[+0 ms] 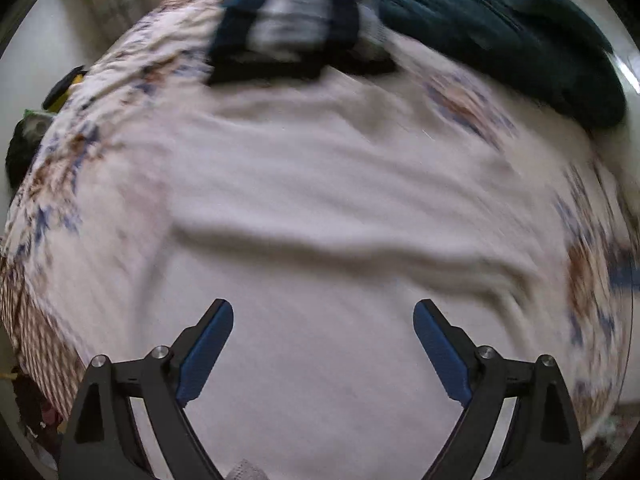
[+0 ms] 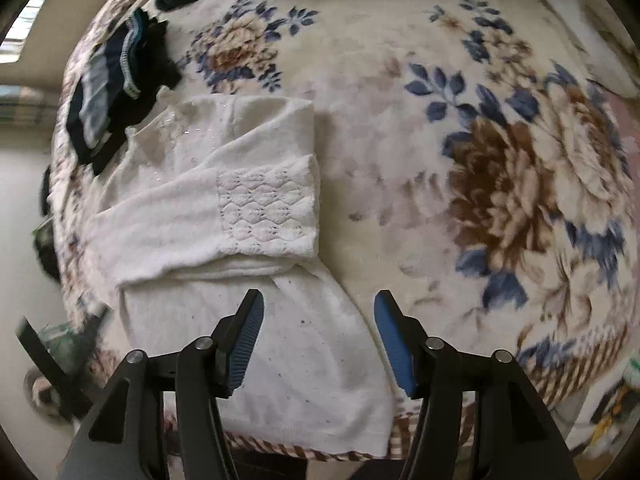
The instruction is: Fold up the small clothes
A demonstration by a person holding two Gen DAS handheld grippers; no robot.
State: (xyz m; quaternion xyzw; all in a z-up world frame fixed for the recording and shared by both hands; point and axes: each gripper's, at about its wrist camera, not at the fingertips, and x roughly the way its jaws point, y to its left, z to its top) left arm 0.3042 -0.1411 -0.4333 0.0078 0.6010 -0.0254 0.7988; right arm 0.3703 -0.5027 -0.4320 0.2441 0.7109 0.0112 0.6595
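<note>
Bed under floral blanket (image 2: 500,168). White knit sweater (image 2: 208,200) lies flat, sleeve folded across. Right tongs (image 2: 318,332) parted over its hem, gripping nothing; left tongs (image 1: 323,340) wide above it, empty.

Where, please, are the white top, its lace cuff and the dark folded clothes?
white top (image 2: 280,360), right wrist view, on the lower body panel.
lace cuff (image 2: 266,214), right wrist view, on the scalloped knit pattern.
dark folded clothes (image 2: 108,92), right wrist view, on the striped middle.
</note>
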